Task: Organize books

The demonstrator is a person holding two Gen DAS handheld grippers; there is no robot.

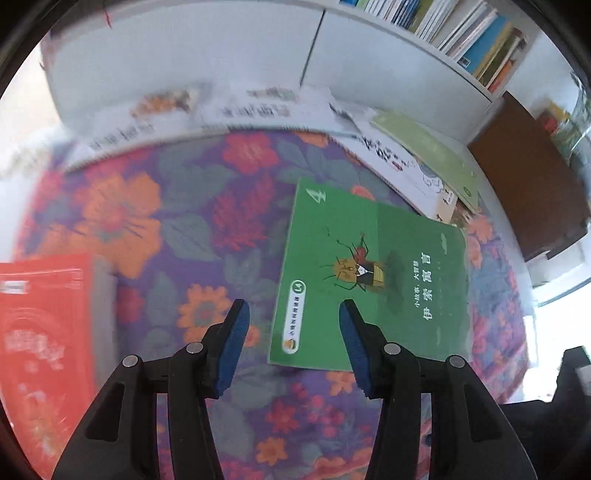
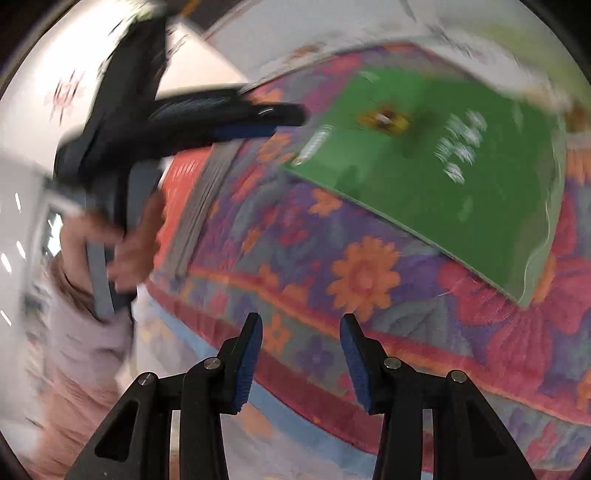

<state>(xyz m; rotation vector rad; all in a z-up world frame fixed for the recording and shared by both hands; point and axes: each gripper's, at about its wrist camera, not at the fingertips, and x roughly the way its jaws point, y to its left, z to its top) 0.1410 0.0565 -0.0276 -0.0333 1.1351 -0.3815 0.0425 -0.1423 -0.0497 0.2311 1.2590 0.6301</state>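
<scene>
Hovering with fingers spread and empty, the left gripper (image 1: 293, 314) sits nearest the green book (image 1: 373, 275), which lies flat on the floral tabletop (image 1: 207, 206) just ahead-right, long axis running away. The right gripper (image 2: 301, 328), also spread, hangs farther back.

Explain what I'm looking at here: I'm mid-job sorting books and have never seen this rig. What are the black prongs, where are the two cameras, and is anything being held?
There is no robot arm. A person holds a two-finger gripper in each hand, and a fisheye camera on each looks forward along its fingers. The left wrist view shows the left gripper, open and empty, above a flowered cloth. On the cloth lie a green book with a beetle on its cover, a red book, and more books along the back. A shelf of books stands behind. The right wrist view shows the right gripper, also open and empty. That blurred view also catches the person's left hand gripping the other tool.
</scene>
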